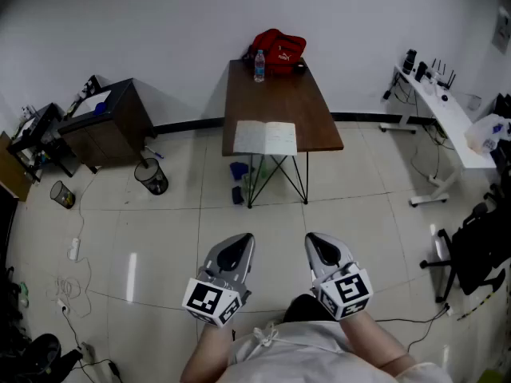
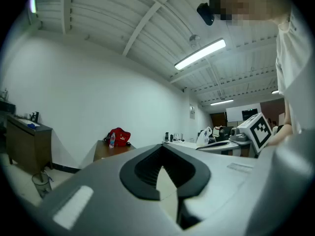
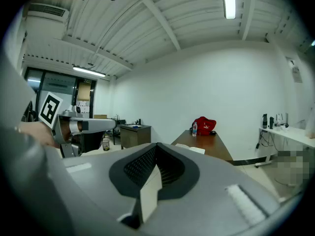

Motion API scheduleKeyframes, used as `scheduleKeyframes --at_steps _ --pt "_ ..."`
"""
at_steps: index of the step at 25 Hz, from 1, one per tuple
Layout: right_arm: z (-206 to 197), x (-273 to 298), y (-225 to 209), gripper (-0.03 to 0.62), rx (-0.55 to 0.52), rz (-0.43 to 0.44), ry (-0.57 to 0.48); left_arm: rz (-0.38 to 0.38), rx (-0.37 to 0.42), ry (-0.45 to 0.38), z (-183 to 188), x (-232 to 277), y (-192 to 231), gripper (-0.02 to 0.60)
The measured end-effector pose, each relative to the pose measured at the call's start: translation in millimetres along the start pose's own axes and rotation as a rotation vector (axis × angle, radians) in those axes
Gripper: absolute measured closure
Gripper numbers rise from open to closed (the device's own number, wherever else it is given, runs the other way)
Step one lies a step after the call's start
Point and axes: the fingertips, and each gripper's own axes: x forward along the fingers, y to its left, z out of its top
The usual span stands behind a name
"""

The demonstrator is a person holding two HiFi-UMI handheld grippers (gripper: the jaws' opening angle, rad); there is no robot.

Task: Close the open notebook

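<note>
The open notebook lies at the table's near edge. My left gripper and right gripper, both pinched together and empty, are well short of the table. I'd approach squarely, then fold one half over.

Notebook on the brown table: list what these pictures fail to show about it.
Writing on the notebook: head view, too small to read.
Left gripper view: notebook hidden behind the left gripper.
Right gripper view: only a sliver shows above the right gripper; the rest is hidden.
Its cover: under the open pages, unseen in every view.
</note>
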Motion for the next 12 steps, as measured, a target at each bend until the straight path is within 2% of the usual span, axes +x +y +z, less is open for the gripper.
scheduleKeyframes --at_steps 6,12 --pt "-8.3 37.3 -22.4 0.588 0.016 0.013 0.008 0.035 -0.015 0.022 -16.3 23.4 30.1 0.575" --pt "-11.6 105.9 -76.0 0.588 0.035 0.051 0.014 0.077 -0.032 0.064 -34.4 92.1 81.1 0.575"
